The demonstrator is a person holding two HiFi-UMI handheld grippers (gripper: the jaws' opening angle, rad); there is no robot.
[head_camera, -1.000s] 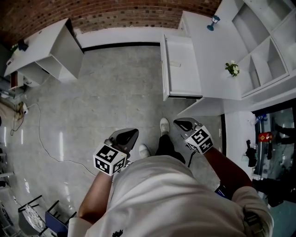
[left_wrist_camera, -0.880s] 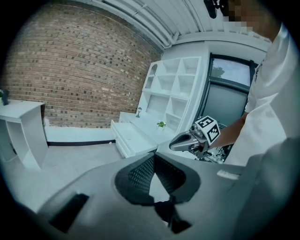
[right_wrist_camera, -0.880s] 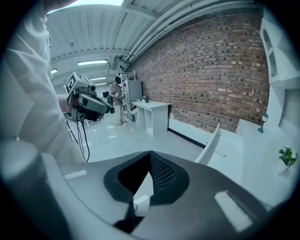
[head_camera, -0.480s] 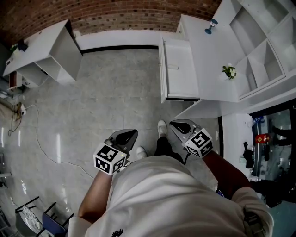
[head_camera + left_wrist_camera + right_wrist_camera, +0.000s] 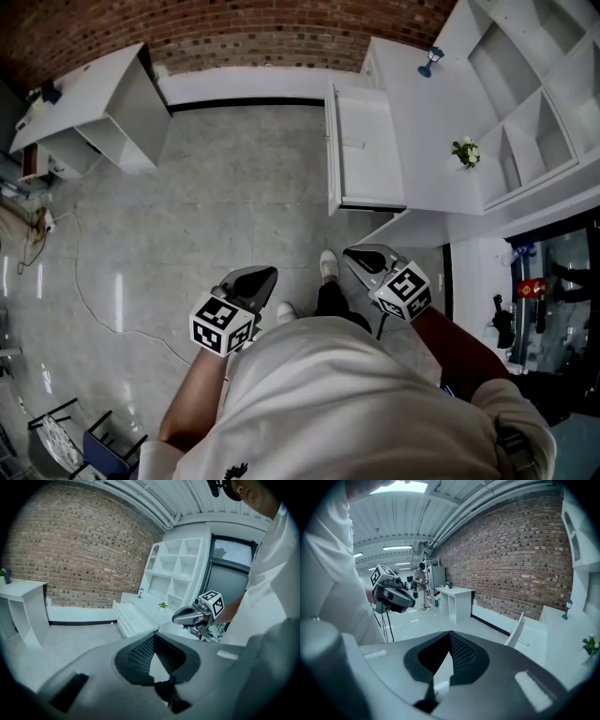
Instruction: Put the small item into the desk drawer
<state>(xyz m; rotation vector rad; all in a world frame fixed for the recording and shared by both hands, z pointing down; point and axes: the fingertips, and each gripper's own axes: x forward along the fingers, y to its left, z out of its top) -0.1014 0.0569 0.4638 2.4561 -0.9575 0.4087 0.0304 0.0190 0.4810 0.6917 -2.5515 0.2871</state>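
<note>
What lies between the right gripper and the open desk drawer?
Head view: only bare floor lies between the right gripper and the drawer; the desk stands beside that stretch.

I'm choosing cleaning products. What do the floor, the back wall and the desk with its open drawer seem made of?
Floor: grey tile or polished stone, glossy; joint lines and light reflections show. Wall: bare red-brown brick, matt, with pale mortar lines. Desk and drawer: probably painted or laminated board, smooth plain white; the look leaves that open.
</note>
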